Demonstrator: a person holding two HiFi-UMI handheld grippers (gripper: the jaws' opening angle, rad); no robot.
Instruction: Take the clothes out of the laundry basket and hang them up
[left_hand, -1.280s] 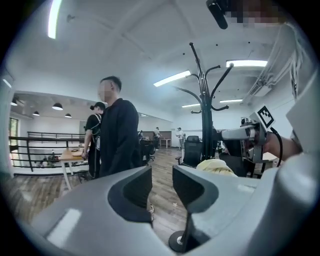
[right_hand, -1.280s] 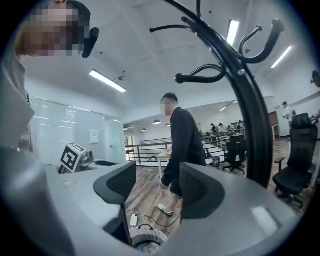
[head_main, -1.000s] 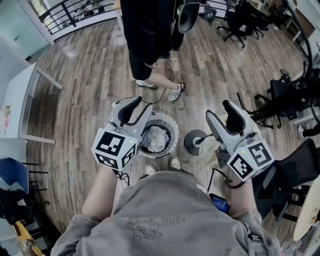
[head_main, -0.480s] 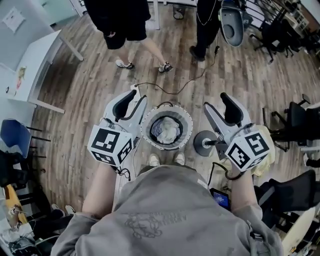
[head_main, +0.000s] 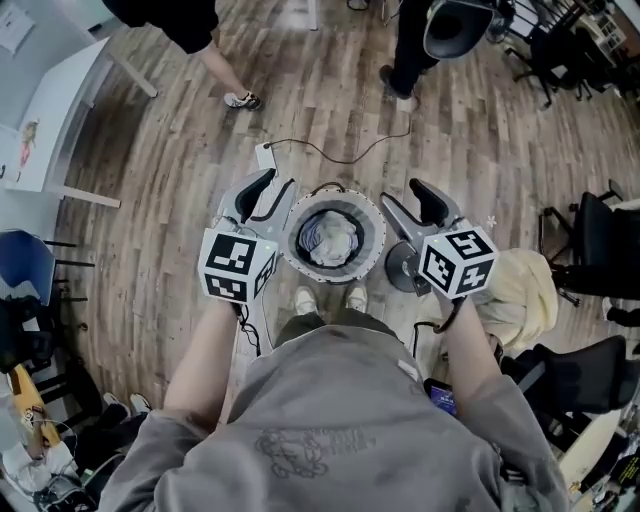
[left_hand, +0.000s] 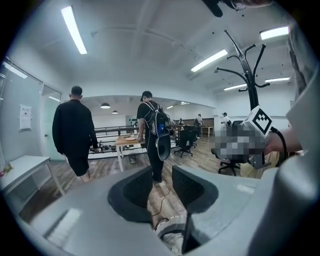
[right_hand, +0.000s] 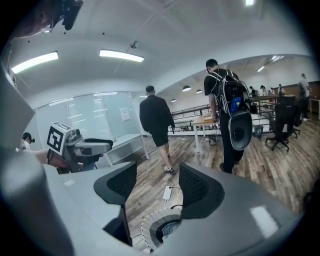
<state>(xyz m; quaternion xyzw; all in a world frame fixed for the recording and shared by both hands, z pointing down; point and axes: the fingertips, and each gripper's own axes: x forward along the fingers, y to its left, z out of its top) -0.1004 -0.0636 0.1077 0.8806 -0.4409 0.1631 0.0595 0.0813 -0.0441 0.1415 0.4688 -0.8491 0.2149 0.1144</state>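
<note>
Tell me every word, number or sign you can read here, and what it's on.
No words or numbers can be read.
Grey shirt: a faint print on the back, too blurred to read.
Left marker cube and right marker cube: black-and-white square patterns, no letters.
Wall poster: too small to read.

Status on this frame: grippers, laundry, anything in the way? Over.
Left gripper open, empty; right gripper open, empty. Both flank the laundry basket; clothes inside, untouched. Nothing blocking the basket mouth.
</note>
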